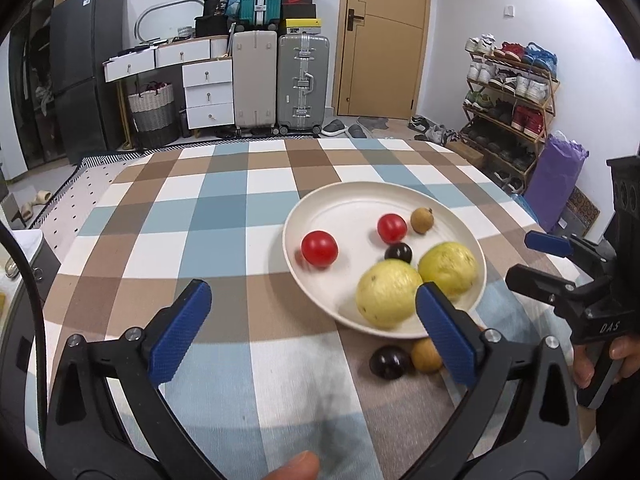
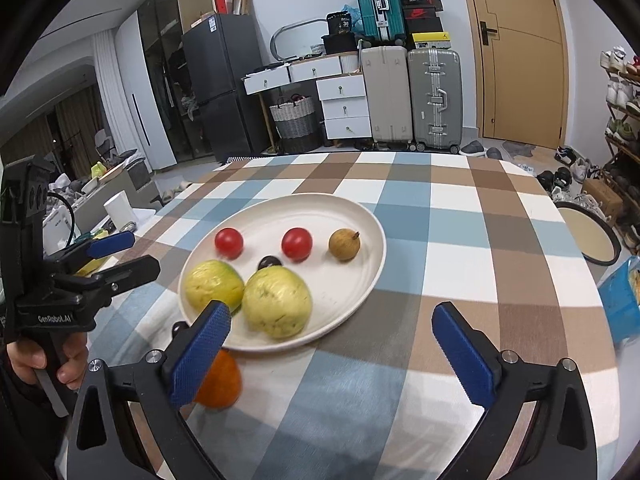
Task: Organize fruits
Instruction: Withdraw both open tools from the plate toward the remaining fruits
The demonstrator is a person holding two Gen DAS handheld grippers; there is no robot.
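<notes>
We have both grippers wide open and empty over the checked tabletop (image 1: 224, 216), so nothing is held on either side. Most of the fruit already sits in the white plate (image 1: 352, 196): two red tomatoes, two big yellow-green fruits, a small brown fruit and a dark one.

What is left lies off the plate, just outside its near rim. In the left wrist view we see a dark round fruit (image 1: 390, 362) and a small brown fruit (image 1: 427, 355) side by side on the cloth, the brown one touching or nearly touching the inner face of the right-hand pad of our left gripper (image 1: 312, 332). Both lie toward that pad, not centred between the jaws.

In the right wrist view an orange fruit (image 2: 224, 384) shows partly behind the left-hand pad of our right gripper (image 2: 332, 354), again off to that side and very near; the dark fruit only peeks out above the pad.

We judge that the coming move turns on this offset: the strays sit between the two grippers, close under both, so either hand must shift inward and draw back a little to centre one fruit. Being round, they need no particular wrist angle. We cannot tell which hand is nearer
</notes>
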